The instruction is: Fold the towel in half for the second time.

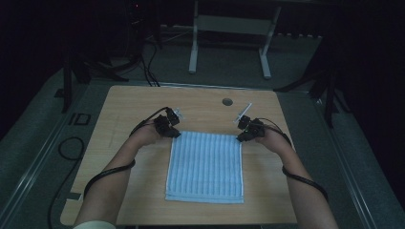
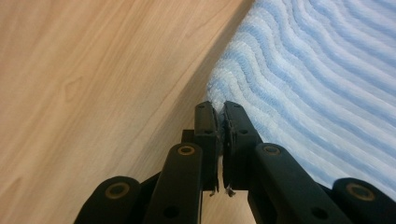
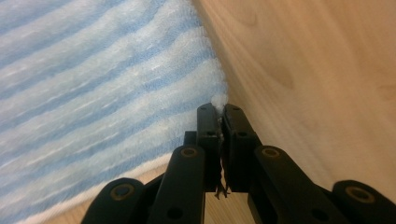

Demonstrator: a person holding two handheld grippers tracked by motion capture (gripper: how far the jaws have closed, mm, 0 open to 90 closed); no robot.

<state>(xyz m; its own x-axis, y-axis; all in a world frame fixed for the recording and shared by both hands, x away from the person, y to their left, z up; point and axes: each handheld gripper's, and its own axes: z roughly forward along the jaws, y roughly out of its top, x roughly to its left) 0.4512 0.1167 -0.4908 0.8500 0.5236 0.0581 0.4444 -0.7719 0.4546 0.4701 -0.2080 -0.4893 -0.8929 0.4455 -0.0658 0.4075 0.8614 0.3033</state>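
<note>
A blue-and-white striped towel [image 1: 205,164] lies flat and folded on the wooden table [image 1: 124,109]. My left gripper [image 1: 175,134] sits at the towel's far left corner, and in the left gripper view its jaws [image 2: 219,106] are shut on that corner of the towel [image 2: 317,79]. My right gripper [image 1: 240,138] is at the far right corner. The right gripper view has its jaws [image 3: 218,108] shut on a tuft of the towel [image 3: 93,84] corner. Both forearms reach in from the near edge.
A round cable hole [image 1: 227,101] is in the table near its far edge. Black cables [image 1: 105,175] trail from both grippers along the forearms. A white table frame [image 1: 229,38] stands on the floor beyond. Bare wood lies on either side of the towel.
</note>
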